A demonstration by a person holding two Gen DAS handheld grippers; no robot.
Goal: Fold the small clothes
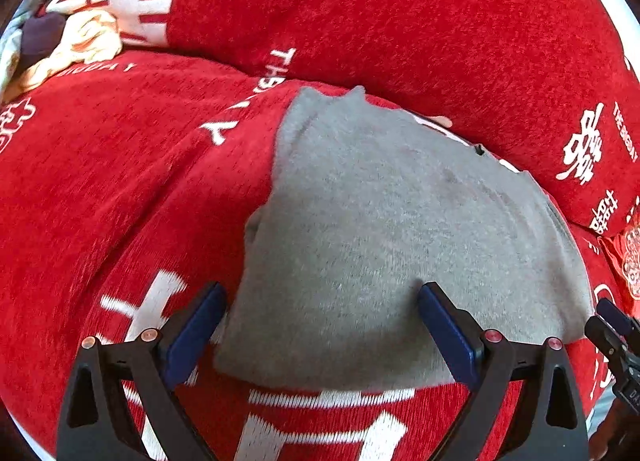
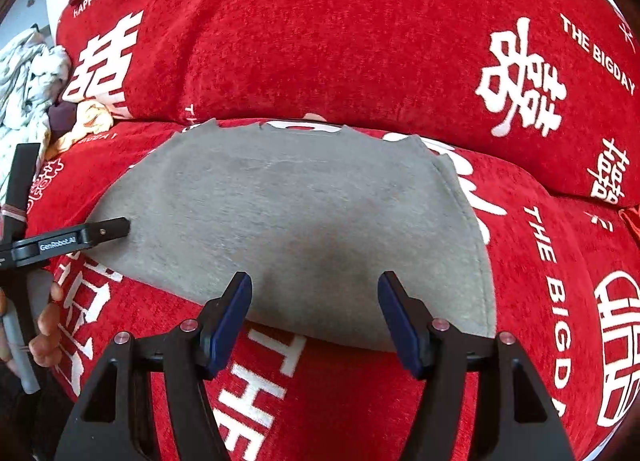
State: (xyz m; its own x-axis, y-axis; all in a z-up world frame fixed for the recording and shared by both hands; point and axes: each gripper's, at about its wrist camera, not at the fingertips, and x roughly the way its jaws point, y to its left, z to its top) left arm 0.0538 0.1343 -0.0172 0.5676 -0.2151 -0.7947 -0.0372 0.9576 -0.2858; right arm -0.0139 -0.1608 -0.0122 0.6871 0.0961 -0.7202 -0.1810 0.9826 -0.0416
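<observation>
Two grippers over one grey knit garment (image 2: 280, 229), which lies flat on the red sofa cover (image 2: 340, 41), on the seat cushion, filling the centre of both wrist views. Left gripper (image 1: 320, 325): jaws spread wide, holding nothing; blue pads (image 1: 196, 333) straddle the garment's near edge, the right pad over grey cloth, the left one at its border over red. Right gripper (image 2: 314, 317): also spread and unloaded, its blue pads (image 2: 230, 321) poised at the garment's lower hem, centre-bottom of the frame. Right wrist view, left edge: the left gripper's black fingertip reaches the garment's left side; contact or not, cannot tell. Bare fingers of the person's hand (image 2: 46, 325) show at lower left, wrapped on the tool handle. Upper left of both frames: a heap of crumpled cloth (image 1: 80, 41), cream and dark pieces, against the back cushion, well apart from the grey one.
</observation>
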